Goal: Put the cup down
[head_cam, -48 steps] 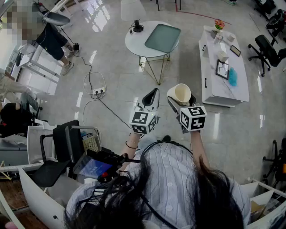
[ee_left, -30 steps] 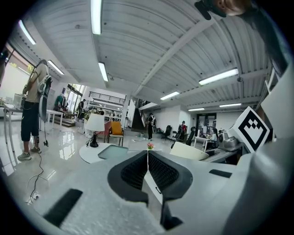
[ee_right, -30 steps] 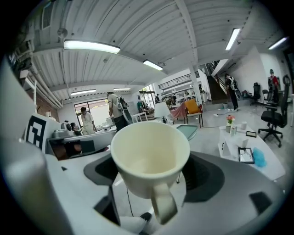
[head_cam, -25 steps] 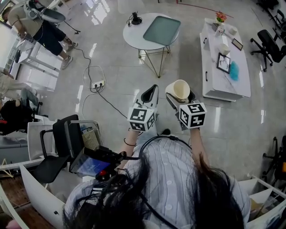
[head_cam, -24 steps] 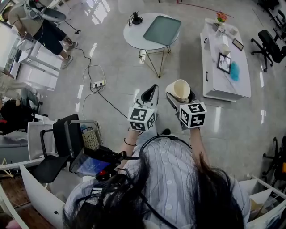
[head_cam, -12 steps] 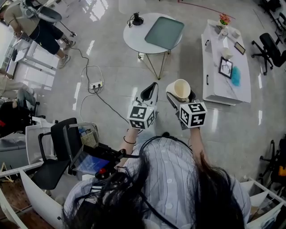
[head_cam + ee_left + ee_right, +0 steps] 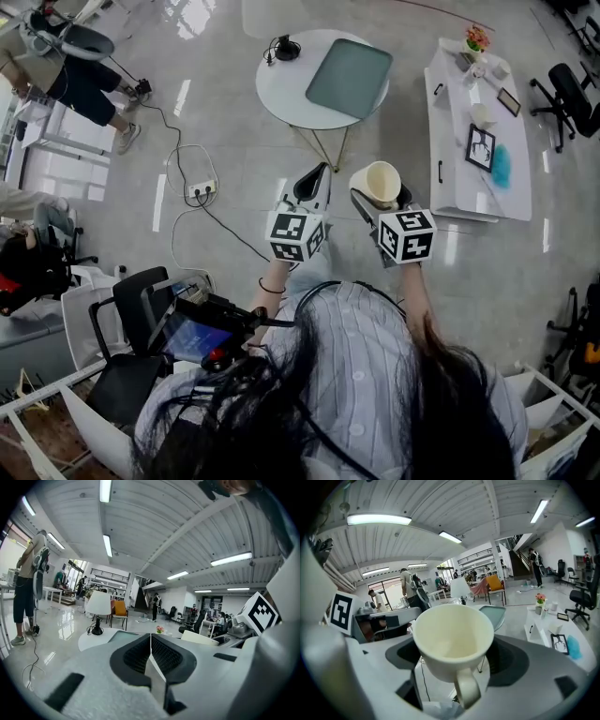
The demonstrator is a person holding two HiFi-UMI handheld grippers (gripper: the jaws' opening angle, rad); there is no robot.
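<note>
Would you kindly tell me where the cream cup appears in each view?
Head view: cup right of centre, in the right gripper.
Left gripper view: probably the cream edge right of the jaws.
Right gripper view: dead centre, handle down, between the jaws.
Shared landmark: the pink flowers, in all three.

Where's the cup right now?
Head view, right of centre: the cup sits clamped in the right claw, held in the air over the floor, beside the shut left claw and short of the round white table.
</note>
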